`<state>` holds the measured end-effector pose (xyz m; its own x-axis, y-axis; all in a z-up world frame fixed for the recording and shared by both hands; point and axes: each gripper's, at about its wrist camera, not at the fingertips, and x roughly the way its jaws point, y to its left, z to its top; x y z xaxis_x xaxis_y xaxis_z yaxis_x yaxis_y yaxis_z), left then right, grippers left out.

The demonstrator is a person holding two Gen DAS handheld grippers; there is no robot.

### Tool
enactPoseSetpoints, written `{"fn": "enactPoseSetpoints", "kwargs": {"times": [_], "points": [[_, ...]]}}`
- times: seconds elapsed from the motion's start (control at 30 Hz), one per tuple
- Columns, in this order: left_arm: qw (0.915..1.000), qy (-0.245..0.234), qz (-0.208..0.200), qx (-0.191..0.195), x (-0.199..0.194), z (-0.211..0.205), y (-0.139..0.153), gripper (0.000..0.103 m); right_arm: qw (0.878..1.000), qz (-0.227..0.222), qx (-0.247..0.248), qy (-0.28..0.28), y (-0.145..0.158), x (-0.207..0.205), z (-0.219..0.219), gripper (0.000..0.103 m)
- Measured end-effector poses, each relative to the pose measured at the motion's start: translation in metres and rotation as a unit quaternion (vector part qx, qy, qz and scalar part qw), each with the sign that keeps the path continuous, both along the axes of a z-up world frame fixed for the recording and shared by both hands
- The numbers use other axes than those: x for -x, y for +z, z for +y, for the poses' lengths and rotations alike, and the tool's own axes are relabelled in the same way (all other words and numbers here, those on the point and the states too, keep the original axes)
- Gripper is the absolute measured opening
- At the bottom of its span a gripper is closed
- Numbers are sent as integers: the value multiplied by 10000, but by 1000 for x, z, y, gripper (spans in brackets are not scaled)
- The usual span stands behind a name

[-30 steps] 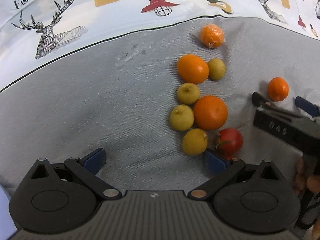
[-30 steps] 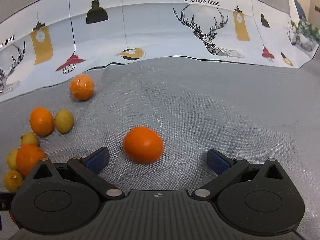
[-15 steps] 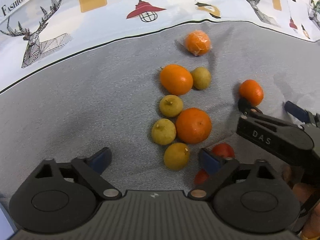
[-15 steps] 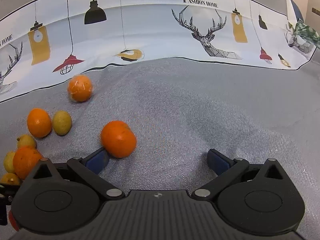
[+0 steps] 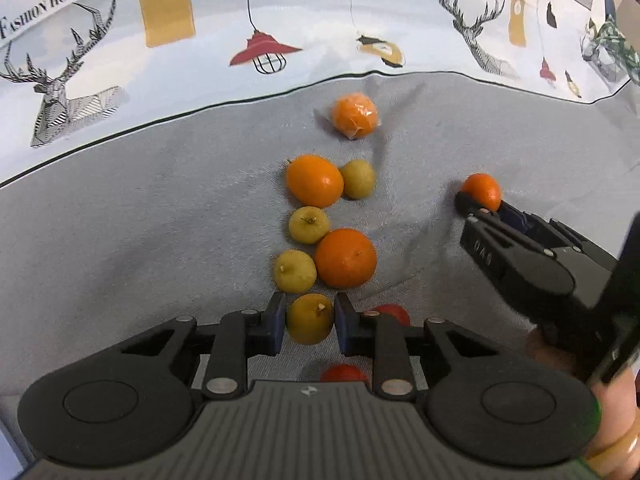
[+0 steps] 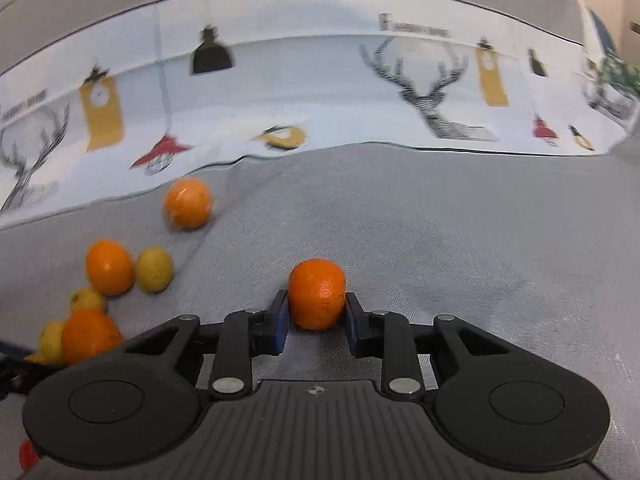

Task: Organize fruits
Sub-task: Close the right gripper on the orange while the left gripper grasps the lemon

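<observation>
My left gripper point(image 5: 310, 320) is shut on a yellow lemon point(image 5: 309, 318) at the near end of a fruit cluster on the grey cloth. Beyond it lie two more lemons point(image 5: 295, 271) point(image 5: 309, 224), a large orange point(image 5: 346, 258), another orange point(image 5: 315, 180) with a lemon point(image 5: 357, 179) beside it, and a plastic-wrapped orange point(image 5: 354, 115) farthest away. Two red tomatoes point(image 5: 394, 312) point(image 5: 343, 373) are partly hidden behind my left fingers. My right gripper point(image 6: 314, 314) is shut on a small orange point(image 6: 317, 294); it also shows in the left wrist view point(image 5: 482, 191).
A white printed cloth with deer and lamps point(image 5: 280, 32) covers the far side. Grey cloth point(image 6: 460, 240) spreads to the right of the held small orange. The fruit cluster point(image 6: 108, 266) lies left of my right gripper.
Both grippers have closed: the left moved in around the nearest lemon and shut on it, the right centred on the small orange and shut on it.
</observation>
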<state>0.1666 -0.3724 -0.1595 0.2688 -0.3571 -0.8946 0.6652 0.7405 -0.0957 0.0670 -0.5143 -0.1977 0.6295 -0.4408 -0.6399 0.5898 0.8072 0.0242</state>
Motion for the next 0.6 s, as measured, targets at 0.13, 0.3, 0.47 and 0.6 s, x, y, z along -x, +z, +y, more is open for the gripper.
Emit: {"fn": "enactPoseSetpoints", "kwargs": {"times": [0.13, 0.3, 0.47, 0.6], "points": [[9997, -70, -88, -196, 3, 5, -6, 28, 9998, -8, -93, -146, -3, 2, -6, 29], [9996, -49, -58, -254, 1, 6, -15, 28, 9999, -24, -80, -134, -5, 3, -5, 29], [9999, 56, -62, -136, 6, 13, 0, 28, 9996, -156, -206, -142, -4, 6, -7, 29], [9985, 499, 63, -194, 16, 44, 27, 28, 9982, -410, -430, 25, 13, 16, 4, 29]]}}
